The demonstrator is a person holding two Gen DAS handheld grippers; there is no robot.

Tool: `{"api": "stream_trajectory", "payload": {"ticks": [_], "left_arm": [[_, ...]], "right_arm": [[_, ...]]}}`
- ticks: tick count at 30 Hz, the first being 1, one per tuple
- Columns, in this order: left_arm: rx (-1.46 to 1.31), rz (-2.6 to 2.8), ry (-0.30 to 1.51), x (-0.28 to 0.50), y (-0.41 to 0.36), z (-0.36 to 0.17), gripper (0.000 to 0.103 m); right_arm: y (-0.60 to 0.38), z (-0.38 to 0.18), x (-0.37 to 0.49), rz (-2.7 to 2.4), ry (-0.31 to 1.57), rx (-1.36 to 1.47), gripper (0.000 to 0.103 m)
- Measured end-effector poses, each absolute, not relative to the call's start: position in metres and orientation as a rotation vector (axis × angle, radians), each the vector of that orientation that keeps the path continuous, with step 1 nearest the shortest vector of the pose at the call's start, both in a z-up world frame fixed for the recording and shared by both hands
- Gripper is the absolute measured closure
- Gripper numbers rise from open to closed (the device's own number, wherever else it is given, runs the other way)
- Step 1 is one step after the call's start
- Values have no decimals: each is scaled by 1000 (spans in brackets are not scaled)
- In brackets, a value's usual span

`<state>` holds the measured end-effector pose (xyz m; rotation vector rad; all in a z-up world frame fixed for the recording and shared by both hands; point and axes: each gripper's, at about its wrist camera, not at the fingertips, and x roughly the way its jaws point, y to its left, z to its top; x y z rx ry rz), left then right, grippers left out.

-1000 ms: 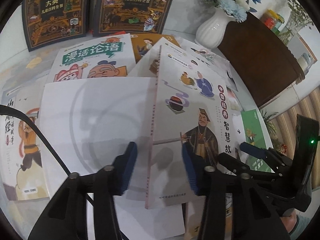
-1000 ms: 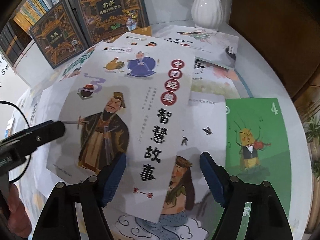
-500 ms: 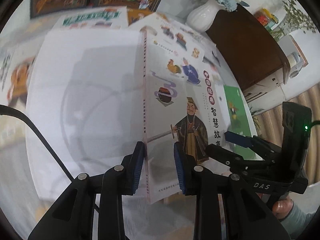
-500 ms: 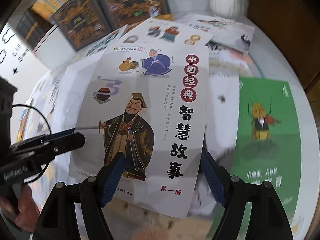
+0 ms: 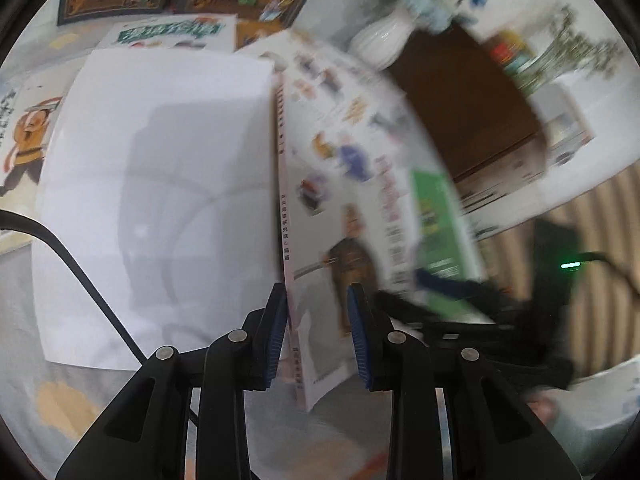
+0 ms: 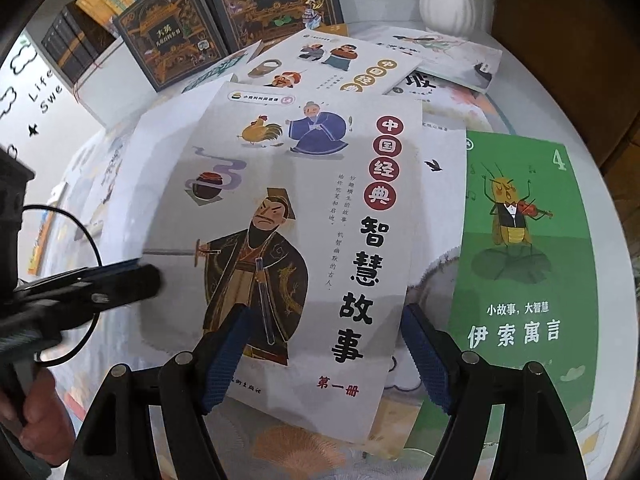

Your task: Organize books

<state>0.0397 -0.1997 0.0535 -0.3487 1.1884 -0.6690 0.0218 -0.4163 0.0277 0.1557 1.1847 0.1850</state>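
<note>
Glossy flat storybook (image 6: 304,240) between ribbed blue fingers (image 5: 278,332)

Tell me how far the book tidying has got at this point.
Early. Two dark ornate hardcovers already stand against the wall. In hand: the left gripper, its jaws just closing, has the spine edge of the white paperback with a sword-bearing figure between them; the right gripper hovers open over it. Left: the green cricket-violinist book and the other loose paperbacks lie scattered.
</note>
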Motion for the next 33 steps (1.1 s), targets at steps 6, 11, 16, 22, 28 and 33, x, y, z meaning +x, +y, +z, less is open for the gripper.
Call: {"api": "stream_trajectory", "payload": {"ticks": [6,11,16,22,28,33], "left_arm": [[-339,-647,1182,46,-206,54,77],[-297,-585,1238,47,-215,34,80],[-296,-605,1247,49,-229,33,82],[-457,-669,1233,62,-229,51,90],[-597,-735,1272,75,-229,58,90],[-714,-746,1321,76,-231,51,90]], "right_arm": [[-427,30,23,207,1183,256,25],[-428,32,21,211,1183,282,24],[-431,32,25,213,1195,338,22],[-459,36,23,265,1200,552,22],[-500,25,12,305,1183,839,20],[-512,6,-2,302,1214,948,20]]}}
